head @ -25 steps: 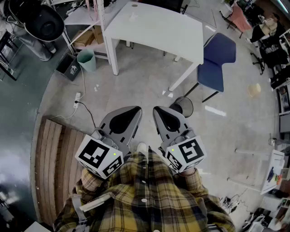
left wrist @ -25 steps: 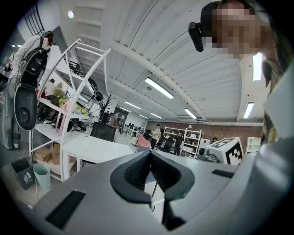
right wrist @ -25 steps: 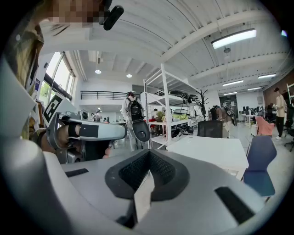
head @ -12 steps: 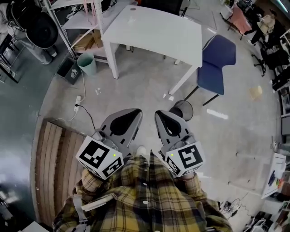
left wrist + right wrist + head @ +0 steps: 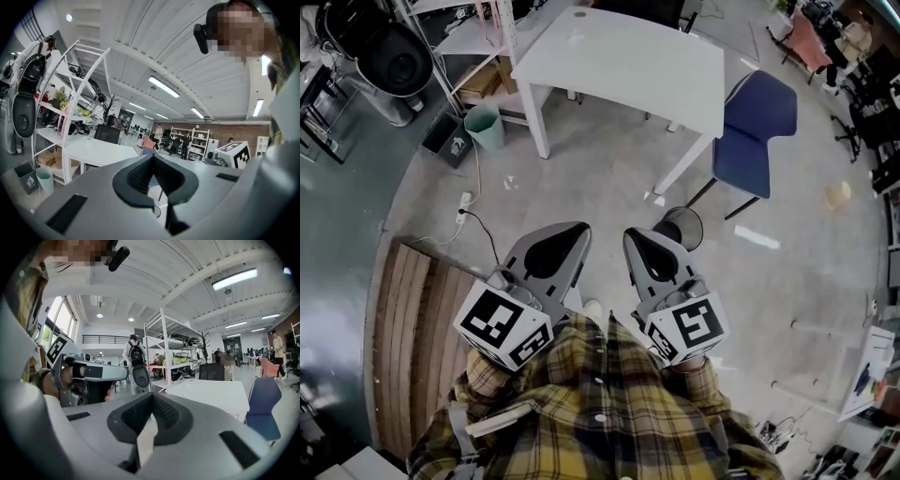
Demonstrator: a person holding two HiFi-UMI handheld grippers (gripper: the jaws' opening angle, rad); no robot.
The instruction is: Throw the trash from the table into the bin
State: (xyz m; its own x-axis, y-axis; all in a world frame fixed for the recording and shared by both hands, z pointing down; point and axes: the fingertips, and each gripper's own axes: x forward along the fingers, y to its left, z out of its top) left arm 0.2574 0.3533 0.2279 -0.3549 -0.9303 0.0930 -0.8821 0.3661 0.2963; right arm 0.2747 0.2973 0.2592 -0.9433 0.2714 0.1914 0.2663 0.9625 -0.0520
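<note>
Left gripper [image 5: 575, 231] and right gripper [image 5: 637, 234] are held side by side, close to the person's checked shirt [image 5: 600, 403]. Each has its jaws pressed together with nothing between them (both gripper views show the ridged pads meeting). Compared with a second ago, the floor and furniture have slid slightly down the head view, so the person seems to be edging toward the white counter [image 5: 628, 66]. The grippers' pose is unchanged. The trash is not yet reached: a small brownish thing [image 5: 577, 12] sits near the counter's far edge, too small to identify. A black wire bin [image 5: 680, 226] stands on the floor just beyond the right gripper, beside a blue chair [image 5: 750, 127]. A teal bin [image 5: 483, 127] stands left of the counter.
</note>
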